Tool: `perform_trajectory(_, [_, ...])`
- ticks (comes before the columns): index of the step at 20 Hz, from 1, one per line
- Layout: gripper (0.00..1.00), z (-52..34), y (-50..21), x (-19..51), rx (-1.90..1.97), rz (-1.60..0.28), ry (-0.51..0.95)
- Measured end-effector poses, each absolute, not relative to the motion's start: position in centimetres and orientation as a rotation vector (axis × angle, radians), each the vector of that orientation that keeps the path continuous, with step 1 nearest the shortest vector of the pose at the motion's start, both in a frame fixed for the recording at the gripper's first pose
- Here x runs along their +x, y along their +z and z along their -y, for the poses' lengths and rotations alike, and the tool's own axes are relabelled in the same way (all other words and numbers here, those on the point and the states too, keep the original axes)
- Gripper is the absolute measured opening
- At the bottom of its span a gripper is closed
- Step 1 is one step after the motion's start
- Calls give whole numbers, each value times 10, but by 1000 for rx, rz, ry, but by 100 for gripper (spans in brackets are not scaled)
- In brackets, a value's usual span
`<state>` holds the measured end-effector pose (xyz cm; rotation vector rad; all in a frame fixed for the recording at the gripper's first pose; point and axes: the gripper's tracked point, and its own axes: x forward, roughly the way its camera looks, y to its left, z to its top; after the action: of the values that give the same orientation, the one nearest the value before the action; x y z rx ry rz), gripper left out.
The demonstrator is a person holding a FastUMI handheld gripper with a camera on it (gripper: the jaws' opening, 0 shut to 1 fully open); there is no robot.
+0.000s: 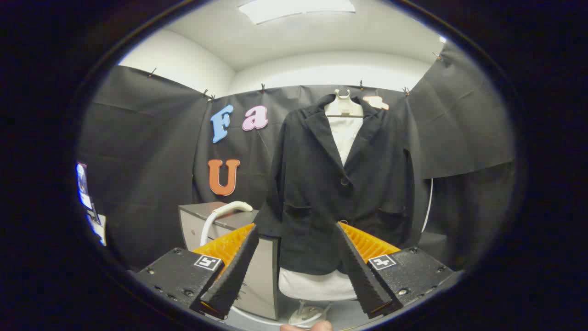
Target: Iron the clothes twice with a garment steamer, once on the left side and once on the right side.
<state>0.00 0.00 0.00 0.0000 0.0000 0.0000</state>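
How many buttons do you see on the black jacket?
1. The button sits on the front of the jacket, where the lapels meet, beyond the open gripper, which holds nothing. More buttons may be hidden in the dark fabric.

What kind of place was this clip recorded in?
Likely a staged recording booth, not a home: black cloth wall, a black jacket on a hanger, a steamer on a cabinet. The gripper is open.
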Motion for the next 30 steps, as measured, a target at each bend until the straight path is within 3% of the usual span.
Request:
perform_trajectory(17, [100, -11, 9, -8, 15, -26, -15])
perform_trajectory(30, [100, -150, 40, 75, 86, -69, 17])
